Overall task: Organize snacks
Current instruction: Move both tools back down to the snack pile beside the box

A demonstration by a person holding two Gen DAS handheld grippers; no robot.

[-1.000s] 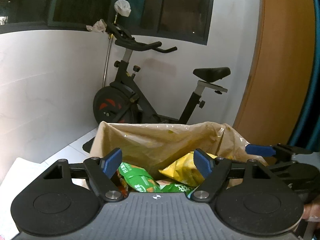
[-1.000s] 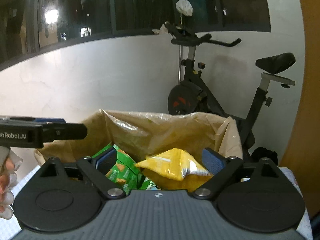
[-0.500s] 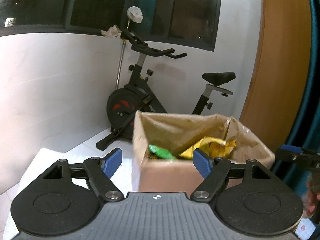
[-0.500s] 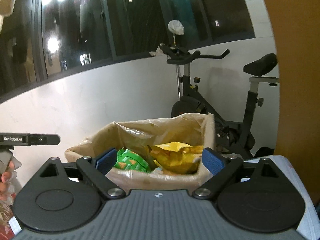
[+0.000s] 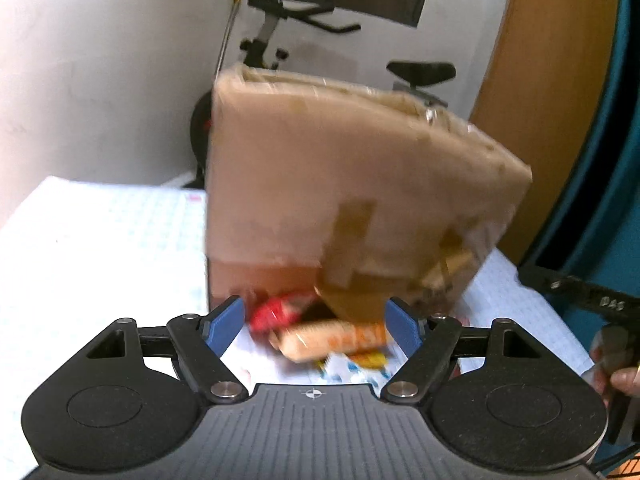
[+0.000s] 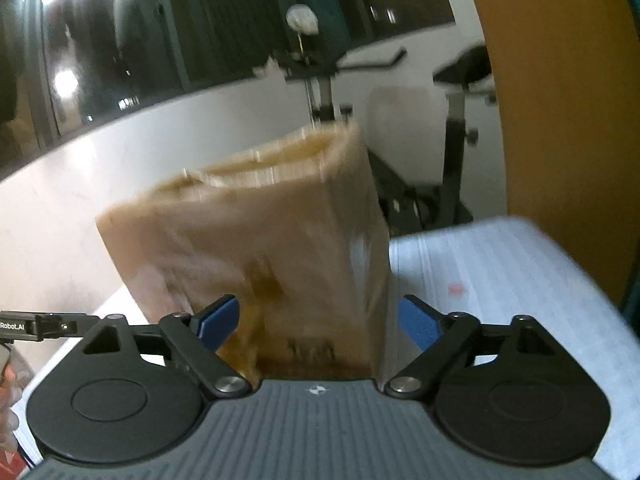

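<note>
Left claw (image 5: 314, 326) open, blurred red and orange snack packets (image 5: 320, 330) ahead between pads. Right claw (image 6: 319, 325) open, just been closing, tall brown cardboard box (image 6: 256, 240) directly ahead, untouched.

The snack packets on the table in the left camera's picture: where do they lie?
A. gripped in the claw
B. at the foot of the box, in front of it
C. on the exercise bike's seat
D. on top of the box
B: the snack packets lie on the table at the base of the cardboard box, and the open left claw touches none.

Saw a big brown box (image 5: 352, 184) on the white table (image 5: 92, 248), with blurry snacks (image 5: 320, 332) just beside it.
</note>
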